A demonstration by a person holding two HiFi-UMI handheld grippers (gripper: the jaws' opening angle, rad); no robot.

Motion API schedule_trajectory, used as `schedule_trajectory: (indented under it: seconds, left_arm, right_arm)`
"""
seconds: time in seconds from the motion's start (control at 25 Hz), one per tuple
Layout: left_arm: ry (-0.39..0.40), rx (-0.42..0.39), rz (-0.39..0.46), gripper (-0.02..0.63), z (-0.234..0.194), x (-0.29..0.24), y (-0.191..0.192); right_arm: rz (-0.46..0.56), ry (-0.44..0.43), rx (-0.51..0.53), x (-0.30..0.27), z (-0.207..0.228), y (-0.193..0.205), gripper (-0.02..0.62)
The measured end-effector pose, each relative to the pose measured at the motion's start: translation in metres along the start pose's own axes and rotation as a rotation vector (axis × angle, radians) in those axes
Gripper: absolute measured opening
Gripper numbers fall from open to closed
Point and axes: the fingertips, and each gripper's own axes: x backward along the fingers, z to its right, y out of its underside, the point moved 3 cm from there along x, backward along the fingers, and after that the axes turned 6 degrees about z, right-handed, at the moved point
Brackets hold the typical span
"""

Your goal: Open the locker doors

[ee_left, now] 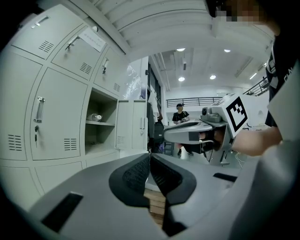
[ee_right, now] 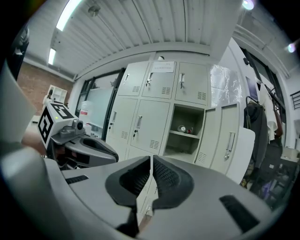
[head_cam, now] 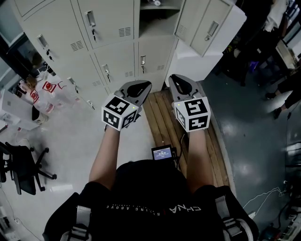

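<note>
A bank of pale grey lockers point(head_cam: 113, 28) stands ahead of me. One upper compartment point(head_cam: 157, 9) is open, its door point(head_cam: 207, 23) swung out to the right; the neighbouring doors point(head_cam: 120, 63) are closed, with keys hanging under their handles. My left gripper point(head_cam: 145, 84) and right gripper point(head_cam: 173, 77) hover side by side short of the lockers, both shut with nothing between the jaws. The left gripper view has its jaws point(ee_left: 150, 157) pressed together below the open compartment point(ee_left: 101, 124), which holds a bottle. The right gripper view has its jaws point(ee_right: 151, 159) together, with the open compartment point(ee_right: 185, 131) and door point(ee_right: 229, 140) beyond.
A wooden slatted platform point(head_cam: 160, 113) lies on the floor in front of the lockers. A black office chair point(head_cam: 23, 164) and plastic bags point(head_cam: 47, 89) sit at the left. People stand at the right point(head_cam: 282, 94) and in the distance point(ee_left: 179, 112). A small screen point(head_cam: 162, 153) hangs at my waist.
</note>
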Motion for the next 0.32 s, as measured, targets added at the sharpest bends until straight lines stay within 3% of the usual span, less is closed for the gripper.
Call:
schedule_trajectory:
  seconds: [0.16,0.32]
  left_arm:
    - [-0.021,0.009,-0.007,0.02,-0.003,-0.009,-0.001]
    - [0.011,0.013,-0.024,0.02,0.004,-0.023,-0.001]
  right_arm:
    - [-0.024,0.023,-0.009,0.0,0.012,0.005,0.041]
    - [-0.036,0.02,-0.05,-0.001,0.02,0.012,0.041]
